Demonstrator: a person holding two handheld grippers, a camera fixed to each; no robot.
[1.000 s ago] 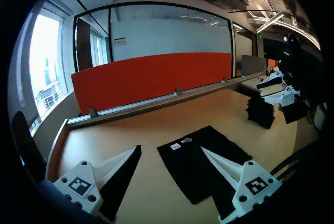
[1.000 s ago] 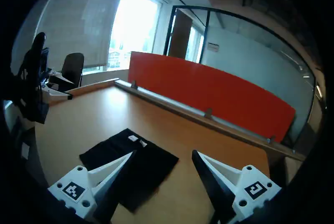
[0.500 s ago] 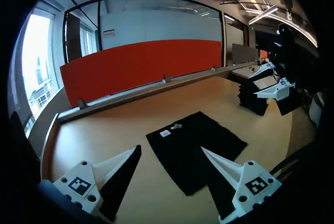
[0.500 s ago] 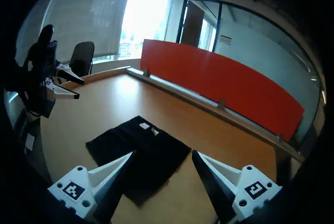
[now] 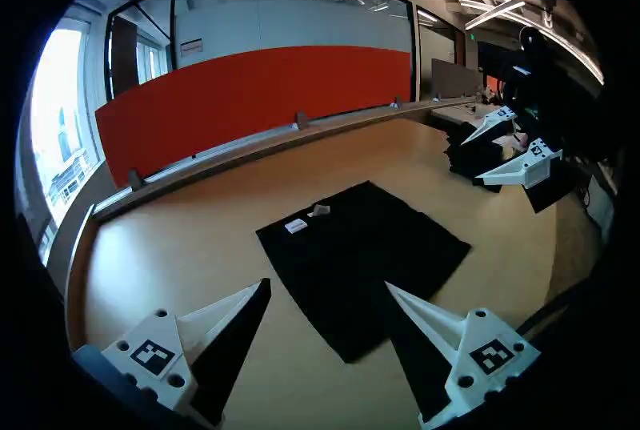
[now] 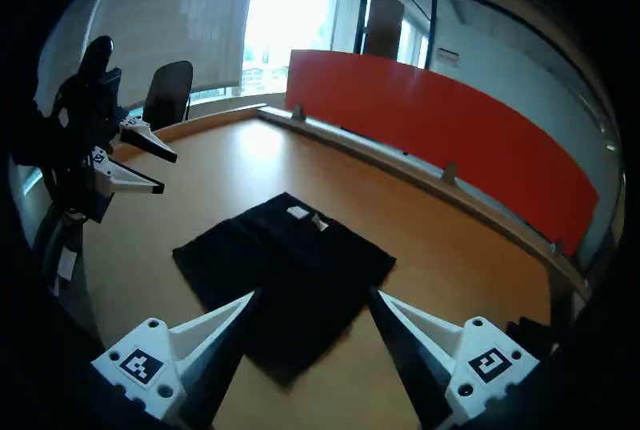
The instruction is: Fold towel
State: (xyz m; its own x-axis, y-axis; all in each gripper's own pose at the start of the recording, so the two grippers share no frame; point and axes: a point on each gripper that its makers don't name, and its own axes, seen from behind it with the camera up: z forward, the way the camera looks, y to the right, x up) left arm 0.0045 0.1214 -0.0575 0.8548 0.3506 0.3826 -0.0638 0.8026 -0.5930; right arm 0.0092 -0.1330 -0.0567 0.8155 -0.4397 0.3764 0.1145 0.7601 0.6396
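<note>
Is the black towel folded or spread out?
The towel lies spread flat on the table; left gripper and right gripper open, not gripping it.

Setting: open-plan office. Indicators: long wooden desk (image 5: 200, 214) with red divider screen (image 5: 256, 94), glass partition wall (image 5: 296, 18), swivel chair (image 6: 168, 90), large window (image 6: 292, 22), linear ceiling light (image 5: 496, 12).
</note>
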